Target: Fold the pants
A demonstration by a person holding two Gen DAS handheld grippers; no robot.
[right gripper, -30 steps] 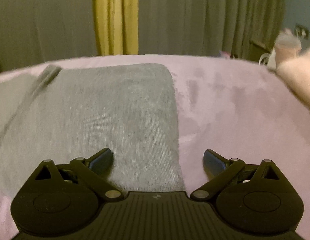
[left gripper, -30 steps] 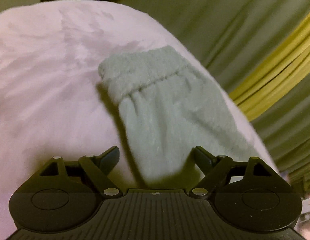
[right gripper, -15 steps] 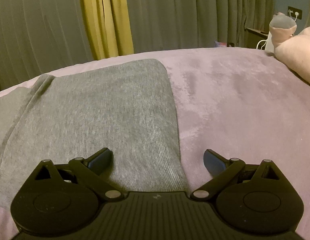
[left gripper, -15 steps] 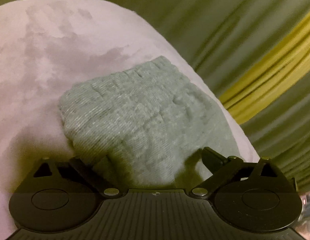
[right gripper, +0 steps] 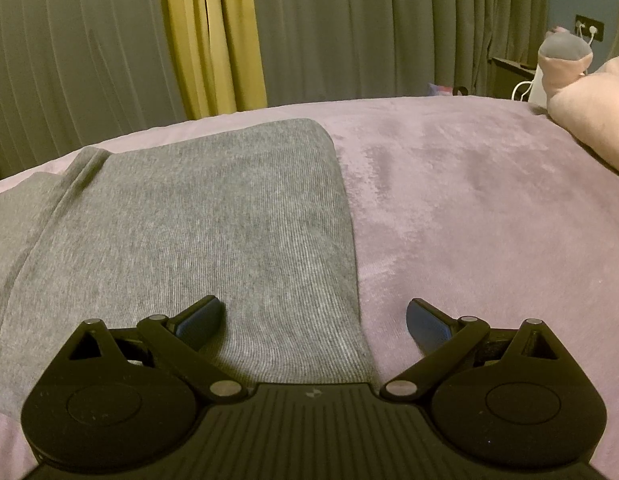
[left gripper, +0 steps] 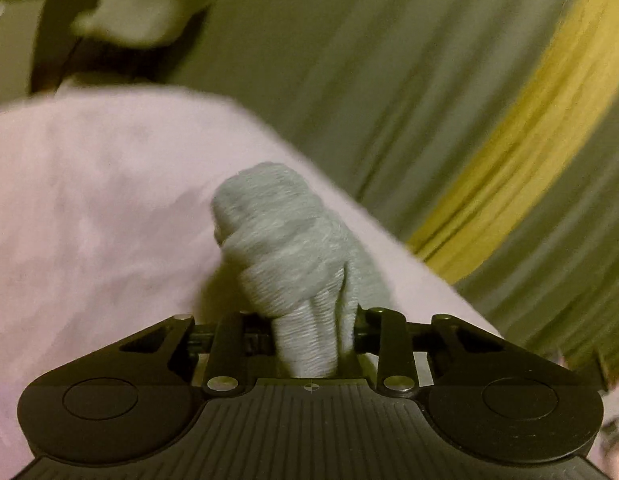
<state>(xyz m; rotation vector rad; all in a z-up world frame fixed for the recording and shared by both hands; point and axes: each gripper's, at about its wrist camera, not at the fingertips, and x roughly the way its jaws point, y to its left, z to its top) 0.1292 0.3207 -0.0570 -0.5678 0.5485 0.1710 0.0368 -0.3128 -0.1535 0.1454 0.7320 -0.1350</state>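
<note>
Left gripper (left gripper: 309, 336): jaws just closed, now clamped on bunched end of grey ribbed knit pants (left gripper: 293, 264), fabric pinched up off mauve plush bedspread (left gripper: 89, 220). Right gripper (right gripper: 313, 320): jaws spread wide, holding nothing, straddling right edge of pants lying flat on bedspread. Grey-green pleated curtain (right gripper: 389, 28) behind, yellow strip (right gripper: 209, 40) beside.

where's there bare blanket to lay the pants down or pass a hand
Right wrist view: the widest bare blanket runs from the pants' right edge to the pink plush. Left wrist view: bare blanket left of the bunched end in the left gripper, which has just closed on it. Crowded: the pants' side, under the open right gripper.
</note>
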